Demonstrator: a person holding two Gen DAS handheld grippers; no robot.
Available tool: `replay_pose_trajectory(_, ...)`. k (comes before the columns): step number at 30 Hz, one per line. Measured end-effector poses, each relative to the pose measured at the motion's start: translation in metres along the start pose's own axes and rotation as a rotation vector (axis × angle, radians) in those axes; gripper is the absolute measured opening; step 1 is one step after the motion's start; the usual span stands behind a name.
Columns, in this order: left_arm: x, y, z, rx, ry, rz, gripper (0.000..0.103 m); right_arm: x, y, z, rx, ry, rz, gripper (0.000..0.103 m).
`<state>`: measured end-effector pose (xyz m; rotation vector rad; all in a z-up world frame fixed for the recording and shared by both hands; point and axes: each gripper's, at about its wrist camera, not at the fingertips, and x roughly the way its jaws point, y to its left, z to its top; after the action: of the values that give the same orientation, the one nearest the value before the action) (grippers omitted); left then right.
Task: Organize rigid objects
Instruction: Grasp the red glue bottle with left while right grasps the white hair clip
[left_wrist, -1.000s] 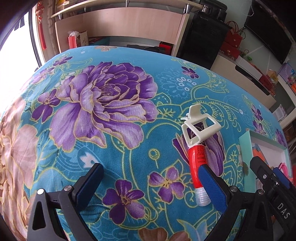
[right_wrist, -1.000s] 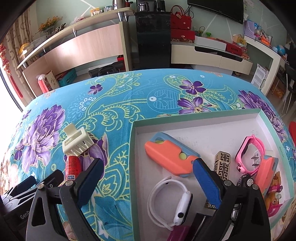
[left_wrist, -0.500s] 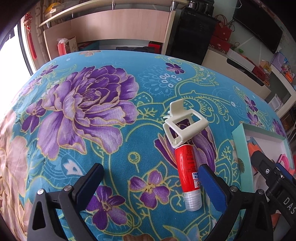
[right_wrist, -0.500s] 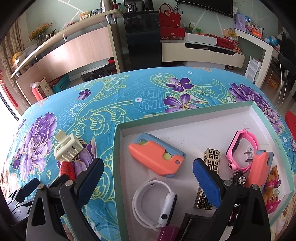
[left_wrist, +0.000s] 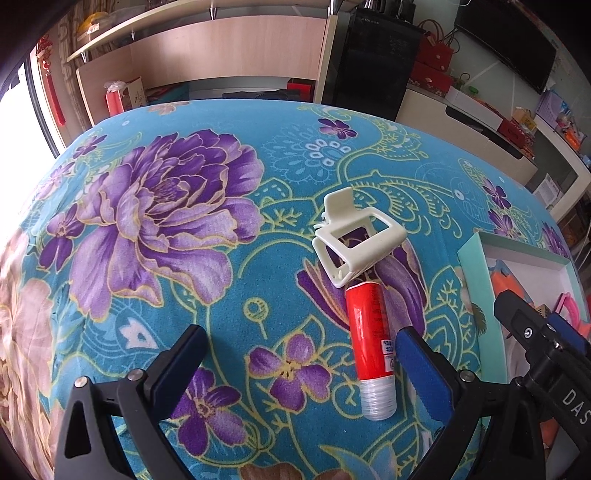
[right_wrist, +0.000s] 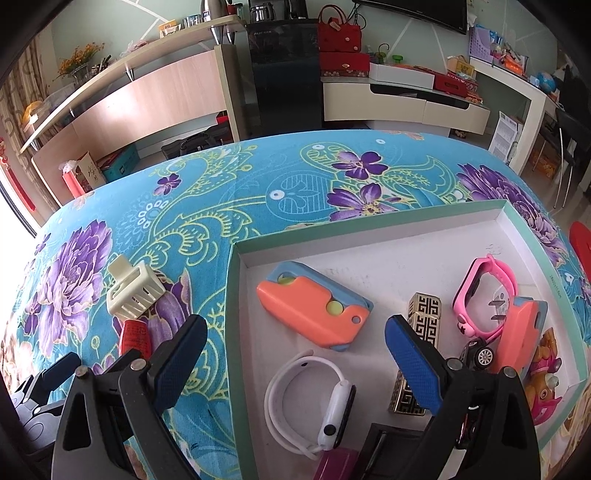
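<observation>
A red tube with a clear cap (left_wrist: 372, 341) lies on the floral blue cloth, and a white hair claw clip (left_wrist: 354, 240) rests at its far end. My left gripper (left_wrist: 297, 358) is open and empty above the cloth, with the tube just inside its right finger. Tube (right_wrist: 135, 338) and clip (right_wrist: 133, 292) also show at the left of the right wrist view. My right gripper (right_wrist: 295, 341) is open and empty over the mint-rimmed white tray (right_wrist: 231, 317).
The tray holds an orange and blue case (right_wrist: 314, 312), a white smartwatch (right_wrist: 314, 398), a gold patterned box (right_wrist: 421, 339), a pink watch (right_wrist: 484, 290), a toy car (right_wrist: 478, 354) and other small toys. Its corner shows in the left wrist view (left_wrist: 476, 288). Shelves and cabinets stand behind.
My left gripper has moved left and back, so tube and clip sit more centrally. My right gripper has shifted right over the tray. Both stay open.
</observation>
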<state>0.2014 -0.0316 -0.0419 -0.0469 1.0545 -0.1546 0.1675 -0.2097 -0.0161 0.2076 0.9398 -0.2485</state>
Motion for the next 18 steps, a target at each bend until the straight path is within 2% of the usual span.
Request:
replay_pose_trajectory(5,0.0,-0.002,0.0,0.01,0.002,0.012,0.103,-0.001,0.001,0.0,-0.005,-0.002,0.002,0.097)
replay_pose_trajectory(12,-0.011,0.026,0.001,-0.068,-0.024,0.052,0.103,-0.002,0.003,0.001,-0.01,-0.006,0.012,0.097)
replay_pose_trajectory(16,-0.011,0.039,-0.002,-0.109,-0.023,0.111,0.102,-0.006,0.015,0.003,-0.049,-0.024,0.041,0.097)
replay_pose_trajectory(18,-0.01,0.041,-0.002,-0.116,-0.012,0.093,0.102,-0.009,0.022,0.004,-0.07,-0.035,0.061,0.097)
